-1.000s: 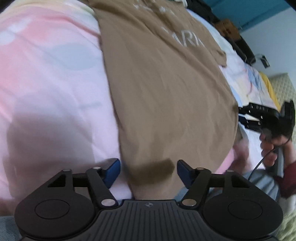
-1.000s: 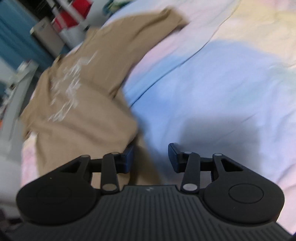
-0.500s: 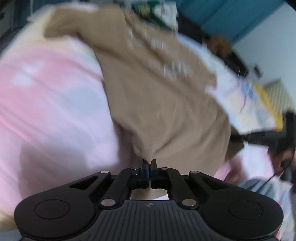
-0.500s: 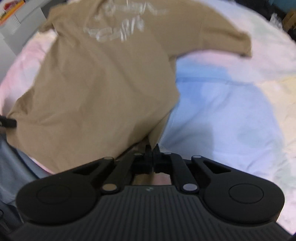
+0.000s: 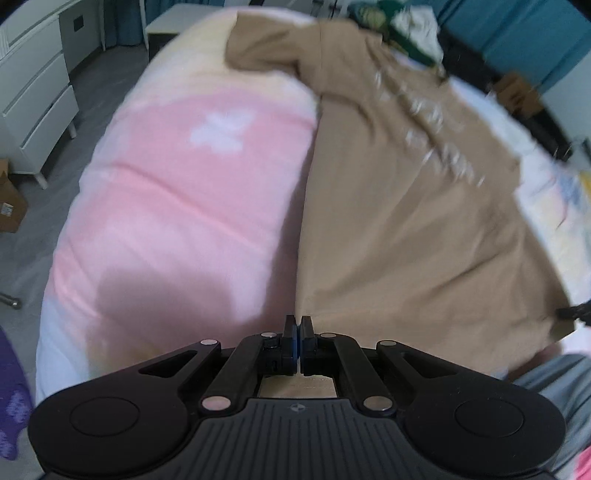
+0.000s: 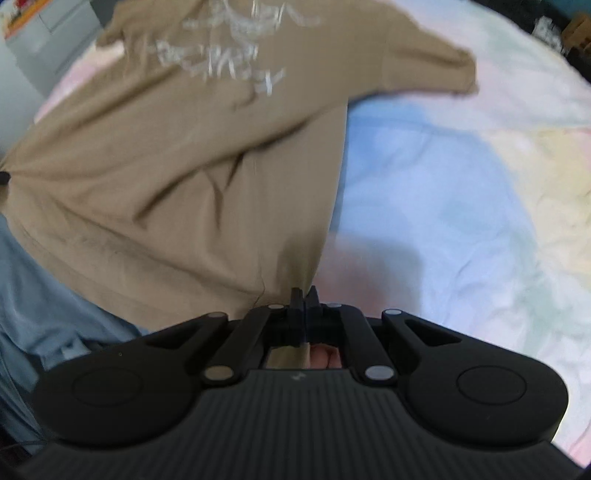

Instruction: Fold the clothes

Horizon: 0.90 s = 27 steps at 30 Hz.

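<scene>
both sets of tongs have snapped together since a second ago, when they stood spread on either side of the shirt's hem, and now the cloth rises with them off the bed. on my left camera the left gripper [image 5: 297, 325] has its blue pads pressed together on the near left corner of the tan t-shirt [image 5: 399, 206], the hem edge running straight down into the pinch. fabric shows through the gap behind the jaws as well. on my right camera the right gripper [image 6: 305, 295] is pinching the other bottom corner of the same tan t-shirt [image 6: 192, 166], with a fold of cloth gathered right at the tips.

where's the shirt? it's spread across the pastel bedspread [image 5: 177, 206], chest print [image 6: 221, 55] facing up, too blurred to read. its far end still lies on the bed, one short sleeve [image 6: 436, 70] stretched out to the right over the blue and white patch of the bedspread [image 6: 443, 192], the other sleeve [image 5: 266, 48] bunched at the top of the left view. the near hem hangs taut between my two grips, and creases fan out from the right-hand pinch.

at the right edge of the left view i catch a dark tip of the other gripper at the shirt's corner. off the bed, a white chest of drawers [image 5: 33, 96] stands on the grey floor to the left, and a teal curtain [image 5: 517, 33] hangs beyond the bed.
</scene>
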Motion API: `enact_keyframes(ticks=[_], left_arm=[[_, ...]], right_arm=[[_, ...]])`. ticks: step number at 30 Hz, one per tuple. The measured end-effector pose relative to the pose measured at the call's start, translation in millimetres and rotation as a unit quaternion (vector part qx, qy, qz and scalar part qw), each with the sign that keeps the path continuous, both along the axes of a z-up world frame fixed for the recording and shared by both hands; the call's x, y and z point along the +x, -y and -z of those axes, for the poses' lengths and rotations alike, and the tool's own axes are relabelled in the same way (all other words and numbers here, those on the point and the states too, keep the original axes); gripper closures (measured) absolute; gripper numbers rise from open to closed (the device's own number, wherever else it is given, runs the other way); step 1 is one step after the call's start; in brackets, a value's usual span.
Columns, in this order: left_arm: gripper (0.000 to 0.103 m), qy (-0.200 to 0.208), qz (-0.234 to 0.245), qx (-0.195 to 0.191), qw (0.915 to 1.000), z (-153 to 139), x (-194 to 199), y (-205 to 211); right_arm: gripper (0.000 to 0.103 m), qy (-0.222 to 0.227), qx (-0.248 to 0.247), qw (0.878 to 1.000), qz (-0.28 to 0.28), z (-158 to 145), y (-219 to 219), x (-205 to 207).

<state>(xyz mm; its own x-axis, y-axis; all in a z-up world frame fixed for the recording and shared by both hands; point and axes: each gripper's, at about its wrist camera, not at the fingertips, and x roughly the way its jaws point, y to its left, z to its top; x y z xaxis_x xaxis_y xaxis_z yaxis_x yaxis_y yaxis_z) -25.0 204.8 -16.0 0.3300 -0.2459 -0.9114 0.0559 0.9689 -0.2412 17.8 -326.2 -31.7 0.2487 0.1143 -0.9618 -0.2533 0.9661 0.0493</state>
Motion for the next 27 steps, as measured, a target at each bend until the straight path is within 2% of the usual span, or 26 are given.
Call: enact_keyframes(ticks=[5,7,9,11,12,13,15,17,19,20,22,24,27], left_arm=[[0.100,0.019,0.016,0.028,0.9993,-7,0,19],[0.087,0.030,0.022,0.043,0.9984,-11,-4,17],[0.060,0.049,0.030,0.055,0.9969,-16,-11,21],[0.051,0.070,0.038,0.065,0.9947,-22,-15,25],[0.047,0.082,0.041,0.070,0.9933,-23,-14,31],[0.045,0.094,0.044,0.074,0.9918,-25,-13,37],[0.040,0.117,0.049,0.074,0.9892,-31,-14,48],[0.039,0.138,0.059,0.066,0.9865,-37,-15,64],[0.038,0.159,0.069,0.058,0.9832,-38,-12,85],[0.037,0.169,0.072,0.053,0.9816,-37,-9,96],[0.036,0.183,0.072,0.037,0.9798,-34,0,119],[0.036,0.194,0.069,0.015,0.9785,-29,12,141],[0.030,0.218,0.060,0.006,0.9741,-19,32,174]], right_arm=[[0.097,-0.005,-0.002,1.000,-0.002,11,-9,-4],[0.096,0.005,0.011,1.000,0.023,7,-4,-3],[0.095,0.015,0.034,0.998,0.051,-1,4,0],[0.092,0.024,0.066,0.995,0.076,-7,10,1],[0.086,0.030,0.079,0.993,0.086,-9,13,1],[0.076,0.038,0.087,0.991,0.095,-12,14,1],[0.067,0.066,0.086,0.988,0.108,-16,11,-1],[0.067,0.102,0.068,0.985,0.124,-20,7,-2],[0.067,0.141,0.081,0.974,0.158,-23,10,4],[0.067,0.161,0.088,0.967,0.176,-25,12,8],[0.067,0.175,0.156,0.943,0.236,-22,21,21],[0.067,0.175,0.240,0.903,0.310,-14,34,37],[0.065,0.167,0.336,0.827,0.419,11,55,66]])
